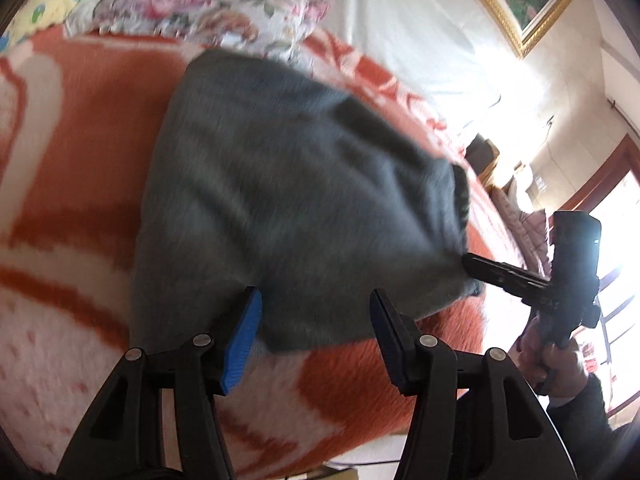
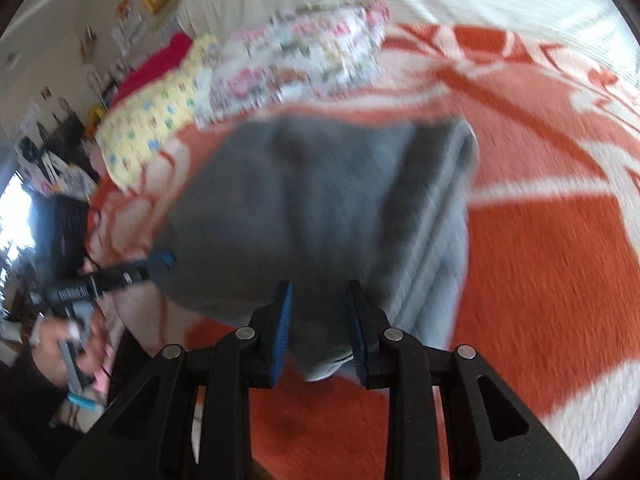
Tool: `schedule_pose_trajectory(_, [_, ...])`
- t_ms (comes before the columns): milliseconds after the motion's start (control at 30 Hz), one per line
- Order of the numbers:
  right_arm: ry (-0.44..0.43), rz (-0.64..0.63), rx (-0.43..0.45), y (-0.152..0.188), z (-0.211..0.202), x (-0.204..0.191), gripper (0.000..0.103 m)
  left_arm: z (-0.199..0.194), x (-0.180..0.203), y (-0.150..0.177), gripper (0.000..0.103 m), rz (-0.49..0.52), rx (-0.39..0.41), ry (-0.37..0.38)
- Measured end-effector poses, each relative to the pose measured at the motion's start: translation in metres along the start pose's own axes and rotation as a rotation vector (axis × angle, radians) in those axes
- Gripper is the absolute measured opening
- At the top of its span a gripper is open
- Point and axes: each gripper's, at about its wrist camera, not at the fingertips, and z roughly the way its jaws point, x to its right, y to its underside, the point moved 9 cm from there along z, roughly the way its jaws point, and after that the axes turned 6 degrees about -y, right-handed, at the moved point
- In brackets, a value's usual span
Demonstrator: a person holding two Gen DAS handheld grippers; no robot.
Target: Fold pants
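just pants (image 2: 320, 216) between right gripper (image 2: 318, 332)

Grey pants (image 2: 320, 208) between right hand-held gripper (image 2: 319, 296) pads

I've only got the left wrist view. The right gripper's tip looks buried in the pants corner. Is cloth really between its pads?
Observer: Yes. In the right wrist view the gray pants fill the gap between the blue pads of the right gripper.
Operator: How does the pants' edge on that side look?
Observer: The folded edge shows stacked layers, roughly aligned.
Operator: And my left gripper from there?
Observer: The left gripper has its tip at the pants' near edge. Blur hides whether it touches.
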Motion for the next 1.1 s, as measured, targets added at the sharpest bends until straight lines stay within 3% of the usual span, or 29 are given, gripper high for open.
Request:
schedule_pose_trajectory(133, [0.03, 0.007, -0.016, 0.017, -0.014, 0.007, 0.028, -0.001, 0.001, 0.013, 0.057, 0.019, -0.019, -0.016])
schedule_pose_trajectory(267, [0.077, 0.023, 0.018, 0.011, -0.03, 0.015, 0.032, -0.019, 0.004, 0.0, 0.061, 0.01, 0.03, -0.019])
schedule_pose_trajectory(300, [0.08, 0.029, 0.034, 0.008, -0.033, 0.016, 0.036, -0.023, 0.003, -0.004, 0.064, 0.004, 0.044, -0.026])
schedule_pose_trajectory(367, [0.106, 0.039, 0.066, 0.0, -0.036, 0.02, 0.062, -0.031, 0.0, -0.016, 0.067, -0.012, 0.078, -0.034])
schedule_pose_trajectory(467, [0.116, 0.072, 0.096, -0.009, -0.034, 0.024, 0.079, -0.033, -0.011, -0.03, 0.07, -0.033, 0.098, -0.07])
schedule_pose_trajectory(800, [0.13, 0.156, 0.1, -0.019, -0.008, 0.043, 0.079, -0.017, -0.04, -0.061, 0.077, -0.088, 0.094, -0.114])
schedule_pose_trajectory(1100, [0.069, 0.27, 0.102, -0.029, 0.011, 0.068, 0.079, 0.007, -0.058, -0.082, 0.082, -0.14, 0.066, -0.129])
